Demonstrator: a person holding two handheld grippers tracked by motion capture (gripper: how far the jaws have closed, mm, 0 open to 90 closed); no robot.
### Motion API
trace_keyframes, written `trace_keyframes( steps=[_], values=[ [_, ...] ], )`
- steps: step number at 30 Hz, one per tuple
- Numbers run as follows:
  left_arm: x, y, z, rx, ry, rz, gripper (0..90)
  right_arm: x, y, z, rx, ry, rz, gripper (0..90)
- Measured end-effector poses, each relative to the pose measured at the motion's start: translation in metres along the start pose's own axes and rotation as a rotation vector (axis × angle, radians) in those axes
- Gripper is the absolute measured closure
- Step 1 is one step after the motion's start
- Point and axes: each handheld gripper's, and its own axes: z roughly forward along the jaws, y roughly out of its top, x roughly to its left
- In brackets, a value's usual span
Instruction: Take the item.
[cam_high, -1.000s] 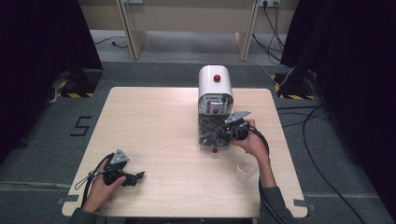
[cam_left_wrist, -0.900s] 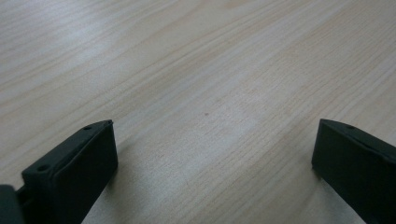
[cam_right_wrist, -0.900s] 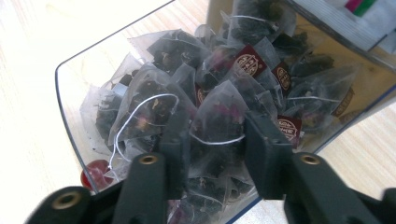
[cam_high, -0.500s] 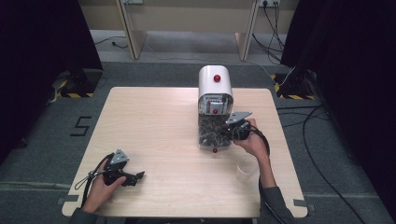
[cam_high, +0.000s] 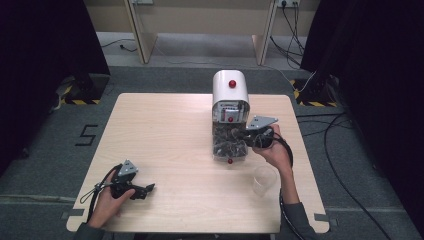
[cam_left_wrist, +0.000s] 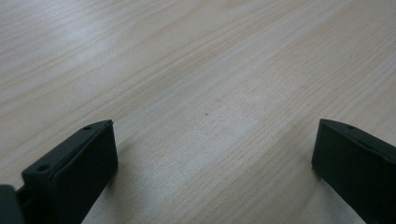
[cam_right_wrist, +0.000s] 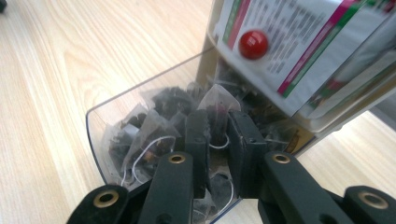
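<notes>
Right tongs (cam_right_wrist: 217, 140): reaching into the clear open tray (cam_right_wrist: 140, 100) at the foot of the white dispenser (cam_high: 230, 92), jaws clenched on a pyramid tea bag (cam_right_wrist: 215, 107) among a heap of others with white strings. Red knob (cam_right_wrist: 253, 44) on the dispenser's labelled front, just above the tray. Left tongs (cam_left_wrist: 212, 158): released, jaws wide apart, low over bare wood at the near left of the bench (cam_high: 165, 130), held in the person's left hand (cam_high: 107, 197). Clear plastic cup (cam_high: 263, 180): upright on the bench, near the right forearm, apart from the dispenser.
</notes>
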Motion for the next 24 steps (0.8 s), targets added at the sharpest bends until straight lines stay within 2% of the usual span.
trace_keyframes(
  steps=[7,24],
  values=[
    [0.0,0.0,0.0,0.0,-0.001,0.0,0.0,0.004,0.007,-0.013,-0.028,-0.012,-0.003,79.6],
    [0.0,0.0,0.0,0.0,-0.001,0.0,0.0,0.005,0.008,-0.023,-0.046,-0.015,0.006,79.6]
  ],
)
